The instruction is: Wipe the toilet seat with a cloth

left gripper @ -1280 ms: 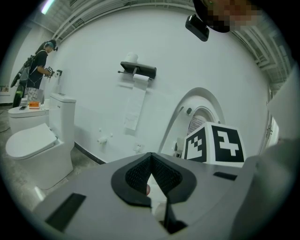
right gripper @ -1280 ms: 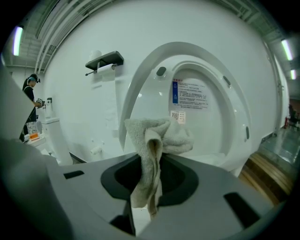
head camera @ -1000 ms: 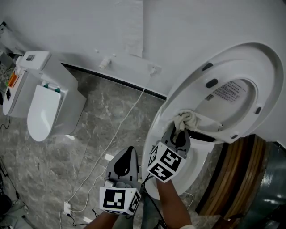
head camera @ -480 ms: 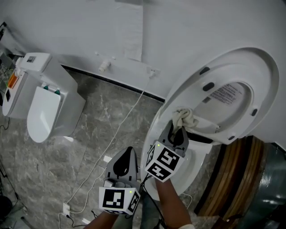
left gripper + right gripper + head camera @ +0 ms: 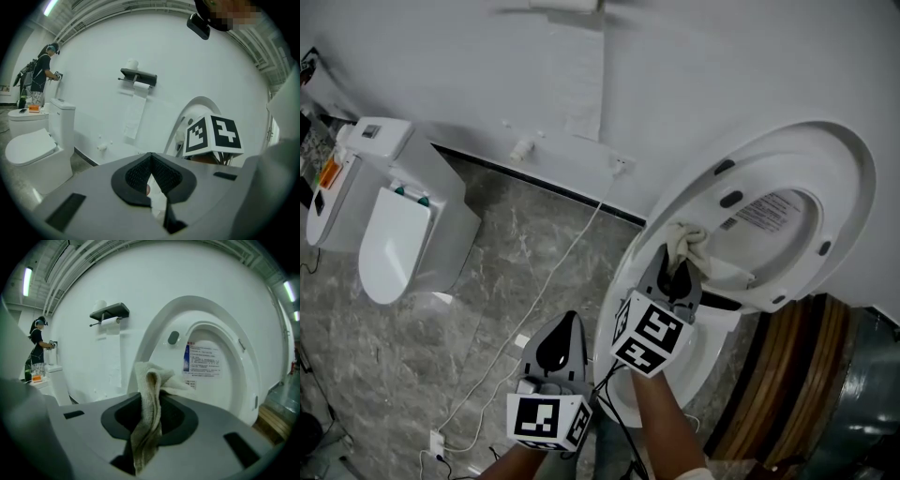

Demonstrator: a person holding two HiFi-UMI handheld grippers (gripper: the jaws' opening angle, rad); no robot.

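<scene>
The right gripper point(image 5: 150, 425) is clamped on a crumpled off-white terry cloth point(image 5: 149, 394). The cloth's bunched top sits at the lower left edge of the raised white oval plastic toilet seat point(image 5: 825, 159); whether it touches the seat cannot be told. The left gripper point(image 5: 151, 177) has its jaws together with nothing between them. It is just beside the right one, over the grey marbled floor point(image 5: 516, 272).

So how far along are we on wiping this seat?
Done: the cloth is clamped in the right claw, and the toilet seat stands raised. In hand: the cloth sits at the seat's left edge in the head view, apparently against it. Left: no wiped area can be told apart, so count the rest of the ring as undone. The left claw is shut and empty.
</scene>
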